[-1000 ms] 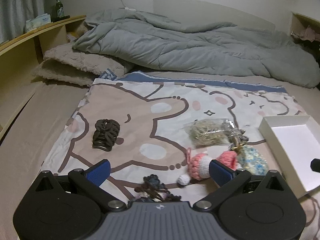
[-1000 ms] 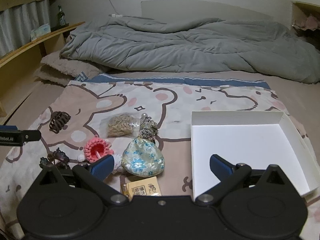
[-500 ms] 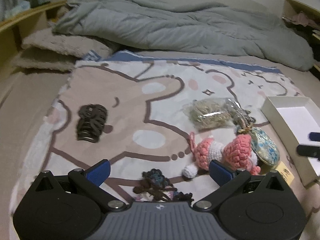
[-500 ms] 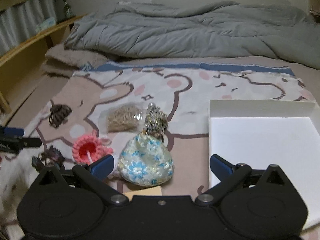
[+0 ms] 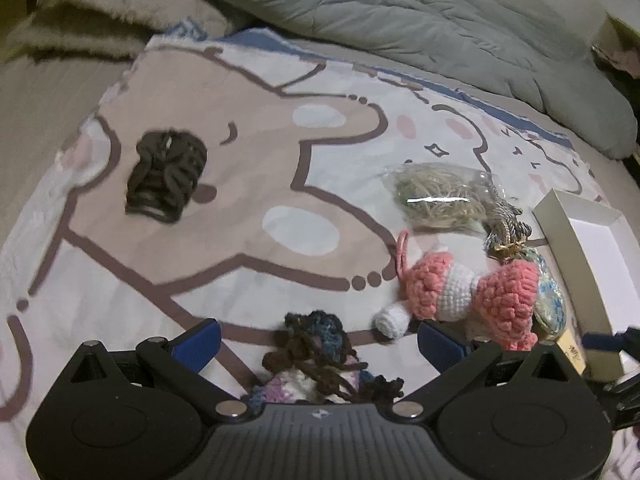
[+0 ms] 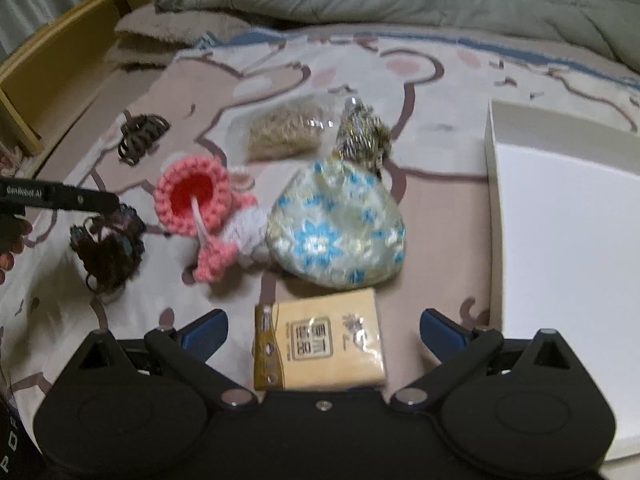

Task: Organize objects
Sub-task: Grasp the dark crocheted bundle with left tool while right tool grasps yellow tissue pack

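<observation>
Left gripper [image 5: 318,338]: jaws standing wide and grasping nothing, hovering low over the cartoon bear blanket [image 5: 248,216], blue fingertips [image 5: 198,342] flanking a dark yarn scrunchie [image 5: 316,356].
Right gripper [image 6: 322,328]: jaws likewise spread and empty, a tan packet [image 6: 320,346] with a printed seal lying between the fingers.
Floral pouch [image 6: 338,226]: sitting just beyond the packet, touching a pink and white crochet piece [image 6: 192,198] on its left.
White box [image 6: 568,248]: lying open to the right of the pouch, its inside showing bare (only part of it is in frame).
Clear bag of rubber bands [image 5: 438,196]: resting farther back, beside a striped scrunchie [image 6: 362,136].
Brown claw clip [image 5: 166,176]: lying alone, well apart to the left.
Grey duvet [image 5: 400,20]: bunching up across the far end of the bed.
</observation>
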The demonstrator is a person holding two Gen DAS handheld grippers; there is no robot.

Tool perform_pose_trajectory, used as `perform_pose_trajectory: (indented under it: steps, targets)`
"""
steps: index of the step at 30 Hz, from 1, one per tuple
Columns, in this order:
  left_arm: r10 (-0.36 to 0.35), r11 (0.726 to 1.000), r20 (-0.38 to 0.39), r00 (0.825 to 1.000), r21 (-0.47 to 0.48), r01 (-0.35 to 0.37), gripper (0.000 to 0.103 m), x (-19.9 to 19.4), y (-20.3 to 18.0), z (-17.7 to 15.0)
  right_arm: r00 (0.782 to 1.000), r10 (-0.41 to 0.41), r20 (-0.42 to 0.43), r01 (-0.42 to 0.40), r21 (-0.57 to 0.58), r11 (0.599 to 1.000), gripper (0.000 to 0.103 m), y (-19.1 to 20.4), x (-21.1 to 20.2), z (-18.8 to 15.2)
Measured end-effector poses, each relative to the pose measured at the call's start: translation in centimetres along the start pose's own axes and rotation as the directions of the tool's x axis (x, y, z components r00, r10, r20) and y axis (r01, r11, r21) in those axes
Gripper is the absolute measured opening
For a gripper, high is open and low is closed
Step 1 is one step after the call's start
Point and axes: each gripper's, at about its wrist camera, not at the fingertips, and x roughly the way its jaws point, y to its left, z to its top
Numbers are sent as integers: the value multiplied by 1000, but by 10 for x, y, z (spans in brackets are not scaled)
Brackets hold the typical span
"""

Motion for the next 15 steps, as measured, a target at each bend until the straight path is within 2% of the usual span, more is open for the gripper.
perform_pose_trajectory:
  steps: [5, 9, 10, 12, 15]
  targets:
    - [-77, 997, -40, 996, -35, 76, 98, 1, 2, -4, 997, 2, -73, 1, 34, 999, 103, 4, 6, -3]
    - [-90, 996, -64, 994, -19, 89, 90, 1, -1, -8, 996, -35, -84, 33, -30, 999, 102, 17, 8, -6]
    - [-88, 996, -71, 994, -7, 88, 87, 1, -2, -9, 995, -50, -88, 46, -45, 998, 100, 19, 10, -6]
    - [-90, 996, -82, 993, 20, 92, 85, 1, -4, -11, 993, -60, -100, 55, -50, 997, 87, 19, 12, -6]
    - [-84, 993, -90, 992, 71, 90, 84, -1, -8, -14, 992, -48, -118, 45, -34, 998, 83, 18, 15, -7]
